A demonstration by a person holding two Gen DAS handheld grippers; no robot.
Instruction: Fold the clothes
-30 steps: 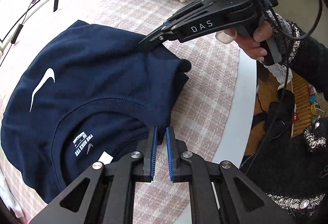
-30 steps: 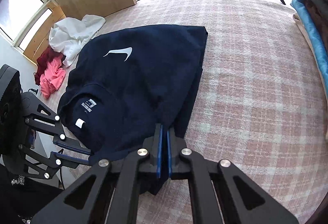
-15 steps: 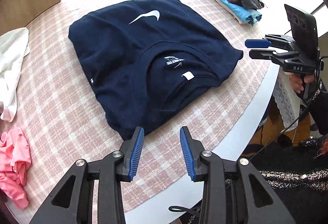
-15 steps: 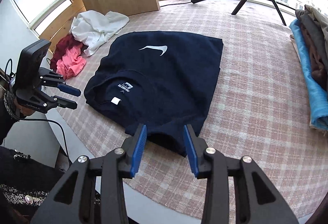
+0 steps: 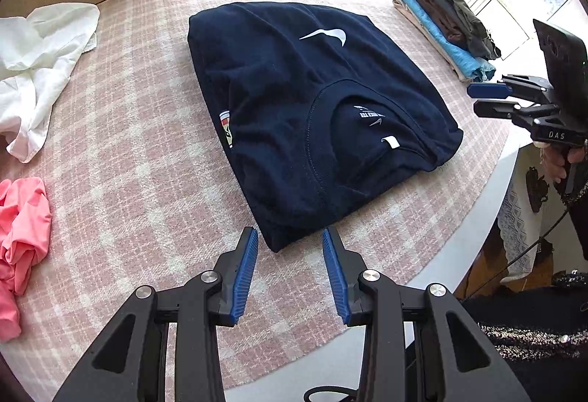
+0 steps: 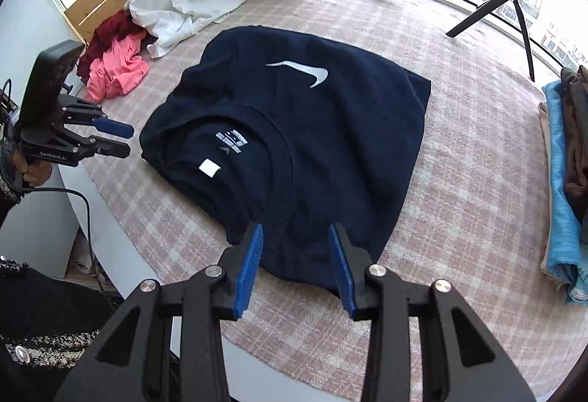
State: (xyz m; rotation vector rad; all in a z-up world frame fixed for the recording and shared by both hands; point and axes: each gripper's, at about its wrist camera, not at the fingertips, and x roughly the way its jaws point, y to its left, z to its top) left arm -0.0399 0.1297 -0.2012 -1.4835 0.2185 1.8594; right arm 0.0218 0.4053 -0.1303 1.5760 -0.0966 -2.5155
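My left claw (image 5: pixel 290 268) and right claw (image 6: pixel 296 264) both hang spread, empty; the navy tee's (image 5: pixel 312 115) folded-under sleeves stay hidden from me.

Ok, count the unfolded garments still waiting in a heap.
3: a white garment, a pink one in front of it, and a dark red one tucked between them; more may lie underneath.
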